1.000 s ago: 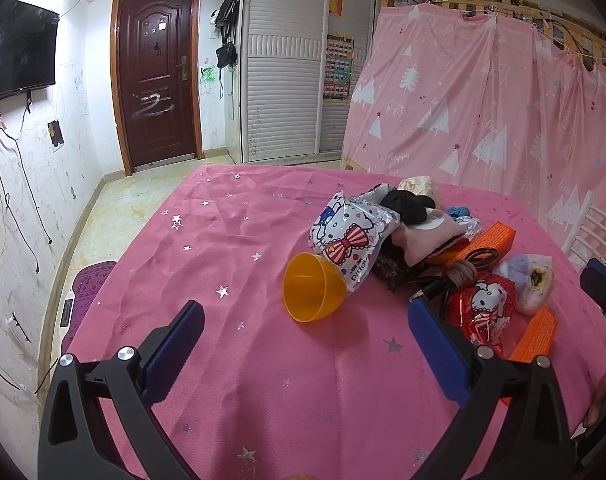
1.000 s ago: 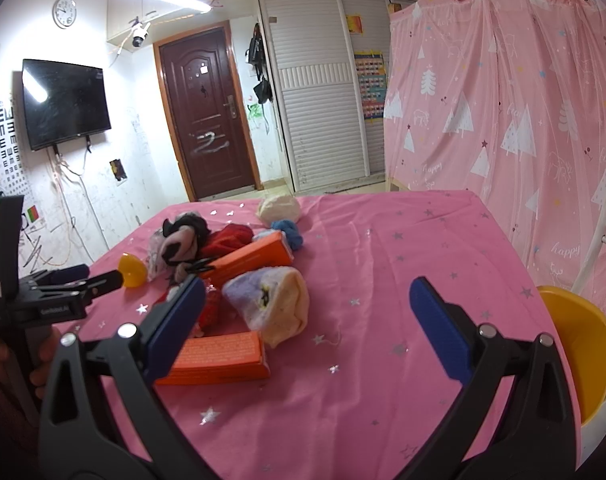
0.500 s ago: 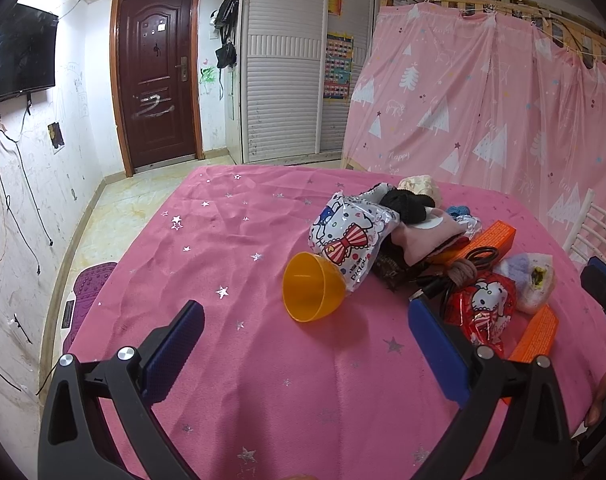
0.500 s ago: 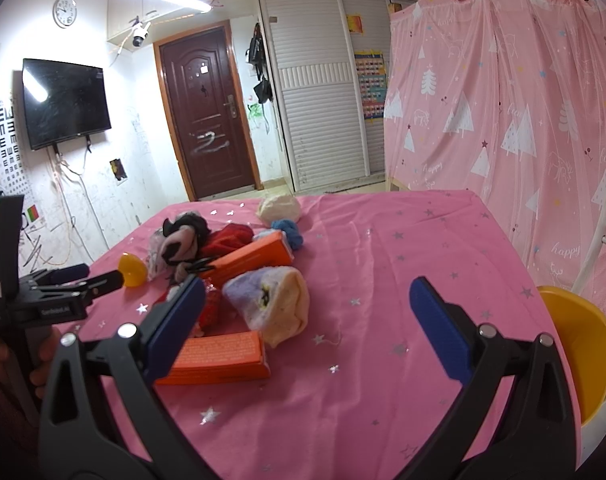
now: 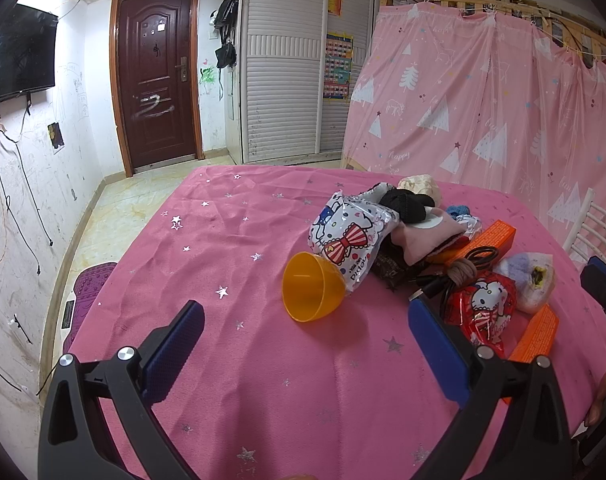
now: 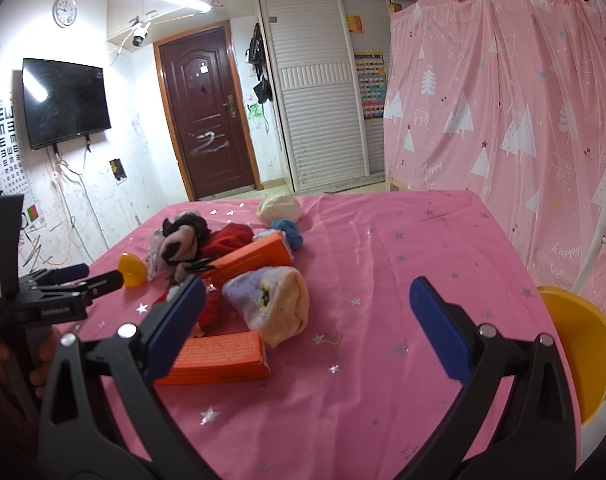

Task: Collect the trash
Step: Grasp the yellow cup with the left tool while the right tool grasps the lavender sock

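Toward the far right part of the desk point(image 5: 231, 360) lies your trash pile: an orange plastic cup point(image 5: 311, 298) on its side, mouth turned to you, touching a white cartoon-cat wrapper point(image 5: 345, 240). Behind that wrapper sit a black and pink bundle of cloth point(image 5: 415, 220) and a cream wad point(image 5: 419, 185). A long orange box point(image 5: 491, 238) rests to their right, with a black cable point(image 5: 455, 276) coiled in front of it and a red cartoon-cat packet point(image 5: 485, 308) nearer you. A second orange box point(image 6: 219, 358) lies flat by the near edge, just beside a pale purple and cream bundle point(image 6: 275, 306).

Your left claw point(image 5: 305, 354) hovers wide open above bare pink cloth, short of the cup, holding nothing. Your right claw point(image 6: 307, 320) is equally wide and empty, its left pad in front of the flat box. Beyond the desk's right edge stands a yellow chair point(image 6: 583, 344).
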Demonstrator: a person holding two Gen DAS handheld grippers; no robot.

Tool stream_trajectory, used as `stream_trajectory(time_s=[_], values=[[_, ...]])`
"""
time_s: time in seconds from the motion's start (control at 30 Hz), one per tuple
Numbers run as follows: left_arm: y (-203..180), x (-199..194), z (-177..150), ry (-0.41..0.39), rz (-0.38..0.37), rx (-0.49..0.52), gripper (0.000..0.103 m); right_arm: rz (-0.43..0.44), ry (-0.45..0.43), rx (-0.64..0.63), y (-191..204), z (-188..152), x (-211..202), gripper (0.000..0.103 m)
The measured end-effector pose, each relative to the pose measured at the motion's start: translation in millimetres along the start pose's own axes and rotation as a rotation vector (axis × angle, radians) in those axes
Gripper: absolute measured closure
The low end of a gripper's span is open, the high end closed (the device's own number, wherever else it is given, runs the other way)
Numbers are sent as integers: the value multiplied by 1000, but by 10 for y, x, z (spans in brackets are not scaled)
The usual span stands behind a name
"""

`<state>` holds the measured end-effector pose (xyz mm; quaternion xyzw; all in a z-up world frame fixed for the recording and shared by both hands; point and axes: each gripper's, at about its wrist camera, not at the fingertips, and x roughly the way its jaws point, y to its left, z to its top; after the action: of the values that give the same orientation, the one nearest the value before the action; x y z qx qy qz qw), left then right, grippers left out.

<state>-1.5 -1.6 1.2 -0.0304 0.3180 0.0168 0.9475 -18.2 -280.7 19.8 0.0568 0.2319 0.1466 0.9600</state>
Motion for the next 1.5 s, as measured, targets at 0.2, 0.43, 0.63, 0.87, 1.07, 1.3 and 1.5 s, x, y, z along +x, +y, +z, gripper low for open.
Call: stream_trajectory(time_s=[0.2, 0.43, 0.63, 0.87, 1.07, 1.3, 1.5], values=[[-4, 39, 6, 24, -5, 4, 8, -3, 12, -1, 18, 13, 20, 5], [79, 305, 102, 159, -13, -25, 8, -3, 103, -9, 67, 63, 165, 5], [179, 465, 170, 239, -33, -62, 9, 5, 172, 10, 12, 144, 275, 5], [204, 560, 327, 264, -12, -57, 18, -7, 266, -34, 68, 261, 469, 5], [195, 657, 367, 283, -39, -45, 56, -3, 351, -54, 110, 246, 664, 40], [123, 567, 290, 250, -67, -4, 68, 35, 394, -63, 106, 182, 775, 91], [167, 421, 221, 225, -80, -11, 68, 11, 362, -73, 108, 188, 702, 92]])
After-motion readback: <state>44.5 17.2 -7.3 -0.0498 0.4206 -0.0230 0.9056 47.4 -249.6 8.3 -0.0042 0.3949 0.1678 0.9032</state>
